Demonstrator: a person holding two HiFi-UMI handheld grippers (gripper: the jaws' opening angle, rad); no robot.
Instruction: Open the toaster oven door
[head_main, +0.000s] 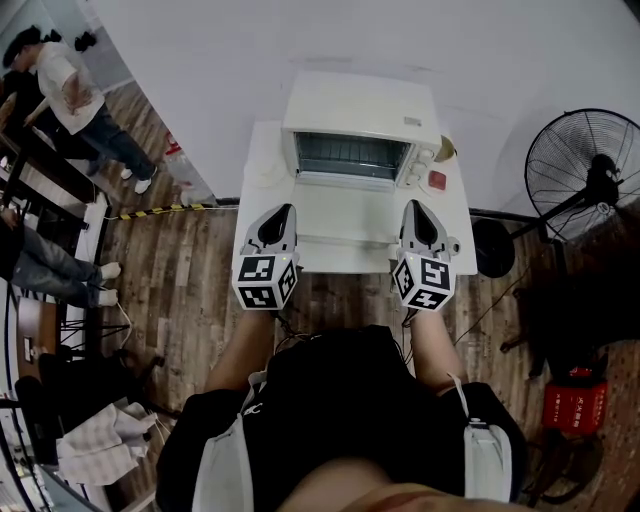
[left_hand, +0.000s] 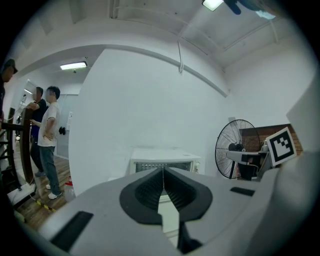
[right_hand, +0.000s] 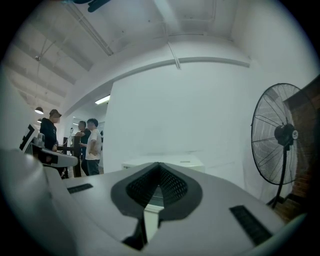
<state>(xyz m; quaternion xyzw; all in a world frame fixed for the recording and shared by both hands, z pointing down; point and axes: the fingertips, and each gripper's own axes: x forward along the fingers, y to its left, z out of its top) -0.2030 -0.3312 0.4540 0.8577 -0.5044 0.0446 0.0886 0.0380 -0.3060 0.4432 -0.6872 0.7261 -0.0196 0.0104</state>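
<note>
A white toaster oven (head_main: 362, 112) stands at the back of a small white table (head_main: 455, 225), its dark front opening facing me. A flat white panel (head_main: 345, 212) with a bar along its near edge lies in front of the opening; it looks like the door folded down. My left gripper (head_main: 281, 212) hovers over the table's left front, shut and empty. My right gripper (head_main: 416, 208) hangs over the right front, also shut and empty. The oven (left_hand: 162, 161) shows just beyond the left gripper (left_hand: 162, 171). The right gripper (right_hand: 159, 166) points at the oven top (right_hand: 165, 162).
A black standing fan (head_main: 590, 170) is to the right of the table. On the table a small red object (head_main: 437, 180) lies right of the oven and a white round thing (head_main: 265, 175) left of it. People (head_main: 75, 100) stand at the far left. A red box (head_main: 575, 405) sits on the floor.
</note>
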